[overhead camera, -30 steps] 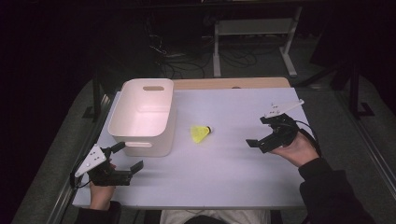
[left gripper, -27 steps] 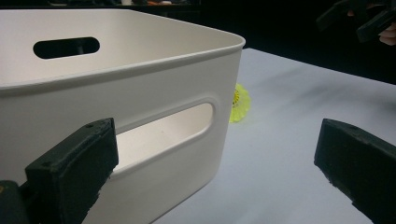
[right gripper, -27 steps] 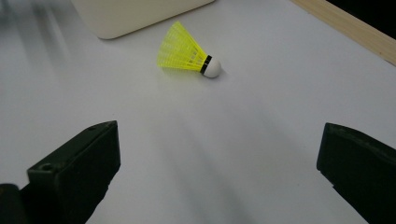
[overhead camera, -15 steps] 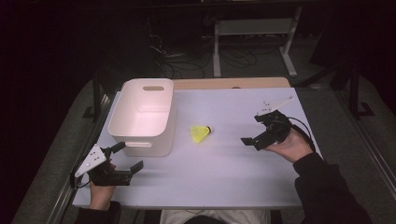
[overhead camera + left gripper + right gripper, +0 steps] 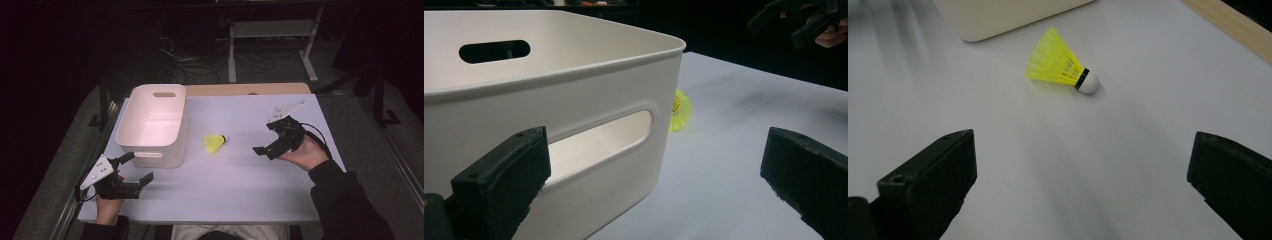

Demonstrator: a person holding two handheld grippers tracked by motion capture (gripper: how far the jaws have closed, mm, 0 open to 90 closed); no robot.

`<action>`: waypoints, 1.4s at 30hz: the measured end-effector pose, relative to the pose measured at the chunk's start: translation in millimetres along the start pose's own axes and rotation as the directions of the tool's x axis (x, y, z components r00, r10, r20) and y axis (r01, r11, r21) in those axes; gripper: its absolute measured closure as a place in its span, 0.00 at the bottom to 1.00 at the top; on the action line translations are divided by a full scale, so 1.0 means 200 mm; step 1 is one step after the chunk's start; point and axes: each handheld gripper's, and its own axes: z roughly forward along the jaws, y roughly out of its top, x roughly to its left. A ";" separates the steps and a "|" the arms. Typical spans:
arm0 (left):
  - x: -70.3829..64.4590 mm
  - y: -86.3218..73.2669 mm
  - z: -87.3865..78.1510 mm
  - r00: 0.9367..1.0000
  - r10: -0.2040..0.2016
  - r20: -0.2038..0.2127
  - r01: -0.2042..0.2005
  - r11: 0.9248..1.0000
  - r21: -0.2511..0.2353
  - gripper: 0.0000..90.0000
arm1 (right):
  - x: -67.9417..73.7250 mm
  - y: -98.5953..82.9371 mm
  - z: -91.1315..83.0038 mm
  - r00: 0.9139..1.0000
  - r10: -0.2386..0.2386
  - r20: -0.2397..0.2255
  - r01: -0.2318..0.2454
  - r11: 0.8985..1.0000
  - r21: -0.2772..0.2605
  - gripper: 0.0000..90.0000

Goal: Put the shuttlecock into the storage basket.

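A smooth white plastic bin point(image 5: 154, 122) with rounded corners and slot handles cut into its end walls stands on the matte pale lavender desk point(image 5: 235, 195), and it serves here as the landmark. Just to the right of the bin, apart from its wall, lies a yellow shuttlecock point(image 5: 215, 143) on its side: a ribbed, mesh-like plastic skirt flaring toward the bin, a thin black band, and a rounded white cork tip pointing away from it. In the left gripper view the bin's near wall and handle slot sit close in front of the jaws, with the shuttlecock's skirt peeking past the bin's corner. The left hand-held gripper point(image 5: 135, 169), black with a grey three-cornered plate on top, is held just in front of the bin's near left corner, its blocky black jaws spread wide with nothing between them. The right hand-held gripper point(image 5: 268, 138) is well to the right of the bin, beyond the shuttlecock, tilted toward it; its jaws also stand wide apart and empty, and the right gripper view looks along them at the shuttlecock on bare desk. A light wooden strip point(image 5: 250, 89) edges the desk behind the bin.
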 end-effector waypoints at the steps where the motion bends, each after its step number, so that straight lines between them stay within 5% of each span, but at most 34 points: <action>1: 0.00 0.00 0.00 1.000 0.000 0.000 0.000 1.000 0.000 0.00 | 0.00 0.00 0.01 1.000 -0.002 -0.004 0.002 1.000 0.000 0.00; 42: 0.00 0.00 0.00 1.000 -0.001 0.001 0.001 1.000 -0.004 0.00 | 0.03 0.10 0.22 0.993 -0.068 -0.100 0.071 0.997 0.026 0.00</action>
